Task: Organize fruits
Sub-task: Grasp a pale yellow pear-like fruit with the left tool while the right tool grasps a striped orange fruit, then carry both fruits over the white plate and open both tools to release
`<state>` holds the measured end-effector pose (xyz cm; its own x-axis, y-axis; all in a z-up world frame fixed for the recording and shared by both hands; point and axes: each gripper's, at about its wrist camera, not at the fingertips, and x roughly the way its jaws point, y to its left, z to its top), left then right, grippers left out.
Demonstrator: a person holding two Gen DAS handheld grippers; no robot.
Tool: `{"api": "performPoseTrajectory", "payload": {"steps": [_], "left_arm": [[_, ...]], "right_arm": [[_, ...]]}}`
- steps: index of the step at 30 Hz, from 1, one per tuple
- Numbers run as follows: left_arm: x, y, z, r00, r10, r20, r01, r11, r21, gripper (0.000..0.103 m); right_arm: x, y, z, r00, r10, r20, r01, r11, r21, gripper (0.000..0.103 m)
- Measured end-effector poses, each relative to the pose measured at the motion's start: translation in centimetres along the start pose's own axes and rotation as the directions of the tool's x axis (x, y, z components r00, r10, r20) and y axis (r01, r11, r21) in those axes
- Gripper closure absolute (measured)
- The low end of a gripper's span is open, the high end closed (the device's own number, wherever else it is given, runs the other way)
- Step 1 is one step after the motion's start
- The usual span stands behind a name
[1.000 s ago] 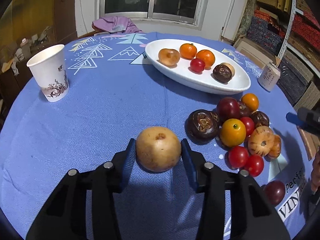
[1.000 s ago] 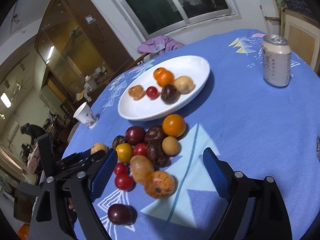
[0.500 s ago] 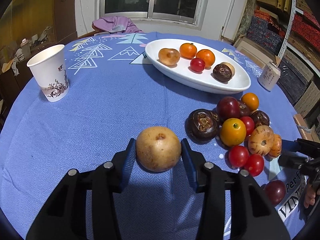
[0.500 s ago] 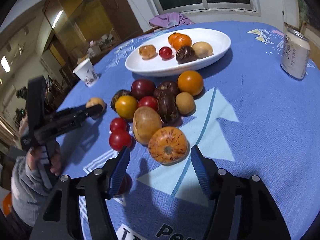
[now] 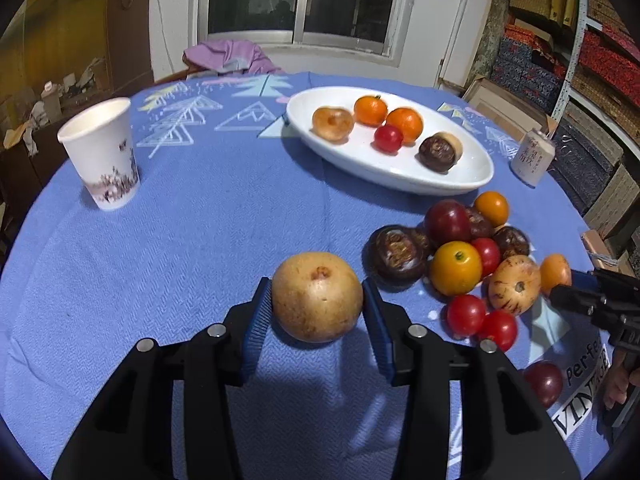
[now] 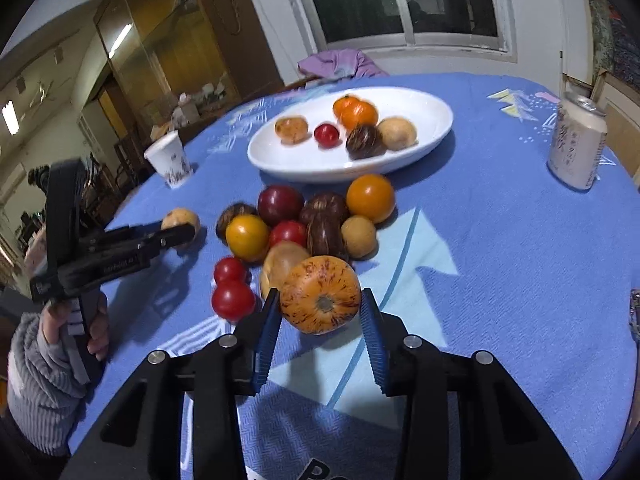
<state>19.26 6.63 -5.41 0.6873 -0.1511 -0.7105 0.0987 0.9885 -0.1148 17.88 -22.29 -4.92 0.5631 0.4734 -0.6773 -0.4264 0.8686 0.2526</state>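
1. My left gripper (image 5: 317,304) is clamped on a tan round fruit (image 5: 317,297); both blue pads press its sides, and it sits low over the blue tablecloth (image 5: 208,216).
2. My right gripper (image 6: 320,320) has its jaws spread around an orange speckled fruit (image 6: 320,294). The left pad (image 6: 269,330) looks to be at its skin, the right pad (image 6: 374,336) just beside it; I cannot tell whether either is pressing.
3. The speckled fruit rests on the cloth at the near edge of the fruit pile (image 6: 308,220), right between my right fingers.
4. Just ahead and left of the right gripper lie two red tomatoes (image 6: 232,290), touching each other.
5. Beyond the pile, straight ahead of the right gripper, stands the white oval plate (image 6: 432,108) holding six fruits: two orange, one red, one dark brown, two tan.
6. From the left gripper, the plate lies ahead and to the right, and the pile is near on the right.
7. A paper cup (image 5: 100,152) stands well ahead to the left of the left gripper.
8. A drink can (image 6: 578,140) stands upright far ahead-right of the right gripper, apart from the plate.
9. A dark plum (image 5: 543,383) lies alone, to the right of the left gripper and near it.
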Motion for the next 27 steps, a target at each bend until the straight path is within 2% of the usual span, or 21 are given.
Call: {"api": "performPoseTrajectory", "payload": {"steps": [4,7,12,17,23,25,27], "left_arm": [[-1.1,-1.3,2.5,0.999,-0.024,0.047,0.024,1.000,0.010,0.058],[-0.6,-2.5,5.8,0.997,-0.024,0.075,0.023,1.000,0.022,0.058],[2.4,-4.9,9.8,0.997,-0.058,0.059,0.056,0.998,0.028,0.058],[5.9,-5.8,10.6,0.998,-0.068,0.010,0.068,0.997,0.022,0.058],[8.0,-5.4,10.5,0.998,-0.058,-0.016,0.059,0.998,0.018,0.058],[7.9,-5.3,10.6,0.999,-0.053,-0.004,0.053,0.998,0.021,0.054],[7.1,-5.3,10.6,0.999,-0.047,0.024,0.047,0.999,0.022,0.037]], "right_arm": [[-1.3,-1.1,2.0,0.998,0.017,0.058,-0.021,0.998,0.061,0.062],[-1.4,-1.5,4.9,0.996,0.004,0.090,-0.011,0.997,0.077,0.063],[1.7,-2.0,9.1,0.997,0.025,0.075,-0.034,0.992,0.125,0.063],[5.8,-2.2,10.8,0.999,0.022,0.035,-0.027,0.988,0.149,0.063],[7.2,-1.7,11.0,1.000,0.021,0.010,-0.022,0.992,0.120,0.063],[7.5,-1.7,10.9,1.000,0.018,0.003,-0.018,0.992,0.122,0.062],[7.5,-1.7,10.9,1.000,0.011,0.001,-0.011,0.993,0.121,0.060]]}}
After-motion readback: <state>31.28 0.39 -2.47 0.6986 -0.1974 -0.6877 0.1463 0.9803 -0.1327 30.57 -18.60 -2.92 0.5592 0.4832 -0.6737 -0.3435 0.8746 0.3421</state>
